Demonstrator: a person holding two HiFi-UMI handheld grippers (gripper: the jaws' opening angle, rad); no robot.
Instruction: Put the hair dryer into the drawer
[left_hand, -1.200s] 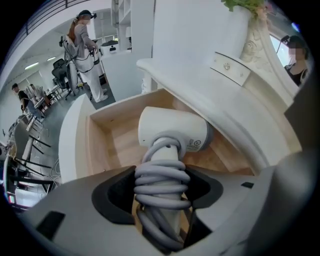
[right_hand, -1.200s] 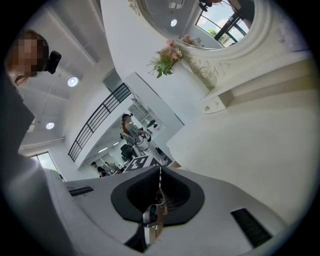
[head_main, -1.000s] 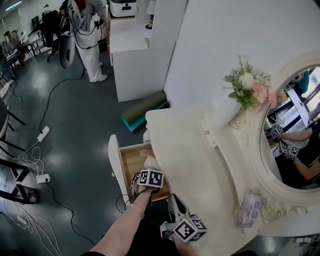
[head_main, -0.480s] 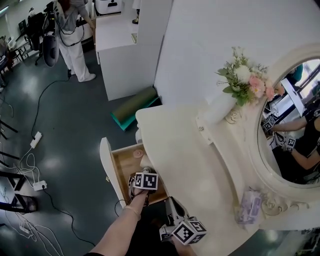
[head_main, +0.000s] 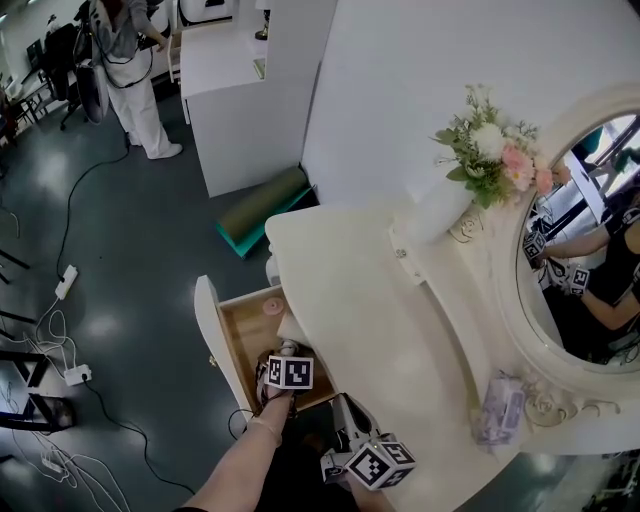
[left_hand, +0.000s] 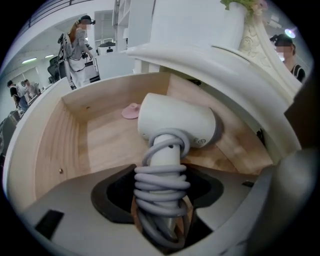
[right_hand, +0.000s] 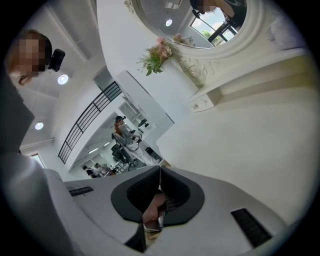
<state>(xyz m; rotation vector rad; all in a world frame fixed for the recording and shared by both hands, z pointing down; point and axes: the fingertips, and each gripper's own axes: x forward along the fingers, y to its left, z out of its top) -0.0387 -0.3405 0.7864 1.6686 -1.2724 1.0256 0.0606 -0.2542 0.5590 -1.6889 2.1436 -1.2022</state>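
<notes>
My left gripper (left_hand: 161, 192) points steeply down into the open drawer (left_hand: 60, 145), its jaws clamped on the cord-wrapped handle of the white hair dryer (left_hand: 177, 122) — the dryer's head is inside the drawer, near a small pink disc (left_hand: 131, 111). My right gripper (right_hand: 159, 185) hovers over the dressing table (right_hand: 250, 140) — jaws pressed together, empty.

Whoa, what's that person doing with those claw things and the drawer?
A person holds a claw in each hand. The left claw grips a white hair dryer by its cord-wrapped handle, with the dryer's head down inside the open wooden drawer of the dressing table, near a small pink thing. It has not let go yet. The right claw is shut, holding nothing, off to the side.
</notes>
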